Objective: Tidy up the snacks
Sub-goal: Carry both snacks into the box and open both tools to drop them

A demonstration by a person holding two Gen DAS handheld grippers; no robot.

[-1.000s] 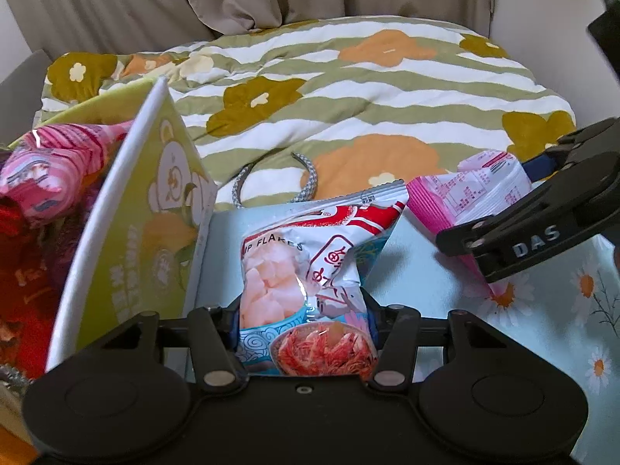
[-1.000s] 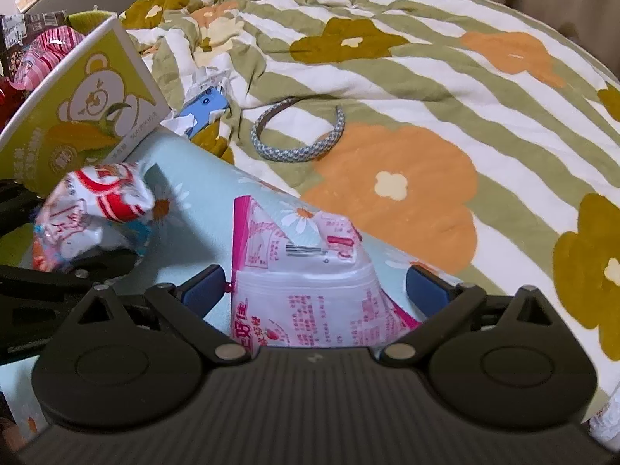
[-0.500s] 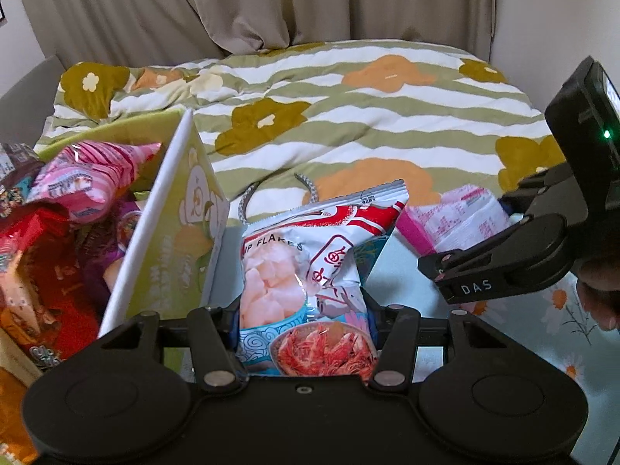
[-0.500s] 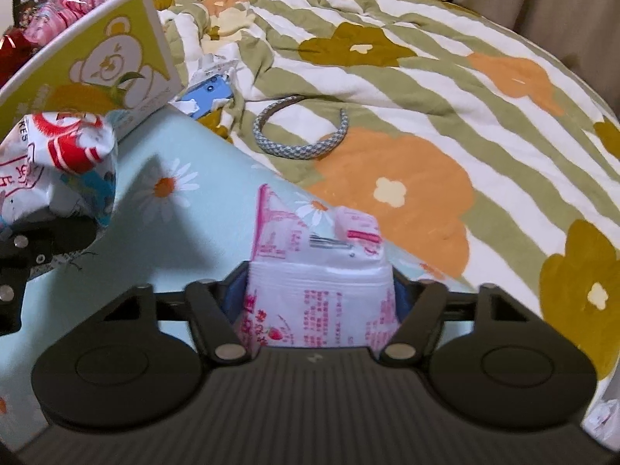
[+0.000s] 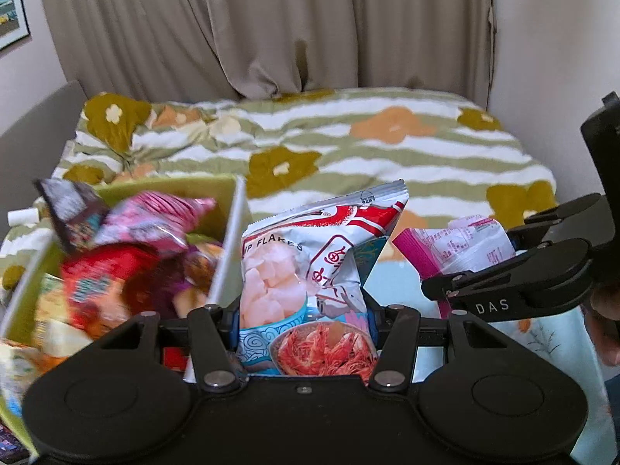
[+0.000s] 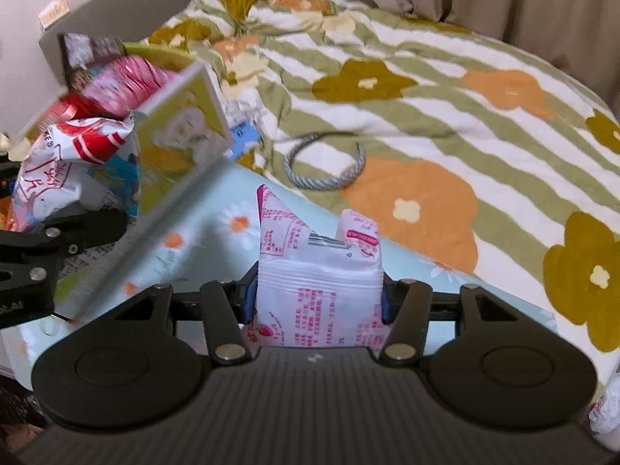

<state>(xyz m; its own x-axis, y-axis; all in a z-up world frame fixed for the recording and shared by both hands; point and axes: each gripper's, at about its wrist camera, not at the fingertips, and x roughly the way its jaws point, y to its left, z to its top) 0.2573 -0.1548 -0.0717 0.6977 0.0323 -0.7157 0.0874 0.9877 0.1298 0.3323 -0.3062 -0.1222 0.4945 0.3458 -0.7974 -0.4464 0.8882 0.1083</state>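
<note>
My left gripper [image 5: 304, 321] is shut on a shrimp flakes bag [image 5: 310, 271], red, white and blue, held upright beside the right wall of a yellow-green bear box [image 5: 228, 248] full of snack packets. The bag also shows in the right wrist view [image 6: 69, 170] at the left, behind the box wall [image 6: 182, 143]. My right gripper [image 6: 319, 298] is shut on a pink and white strawberry snack packet [image 6: 317, 271], lifted above a light blue daisy cloth [image 6: 209, 232]. The right gripper and its packet [image 5: 465, 244] show at the right of the left wrist view.
A bed with a striped flower quilt [image 6: 426, 116] lies behind. A grey braided headband [image 6: 325, 166] and a blue card [image 6: 242, 135] lie on the quilt near the box. Curtains [image 5: 271, 27] hang at the back. Several packets [image 5: 147, 224] fill the box.
Both grippers rose, tilting their views up. The right gripper closed on the pink packet and lifted it. The left gripper moved the shrimp bag up beside the box.
</note>
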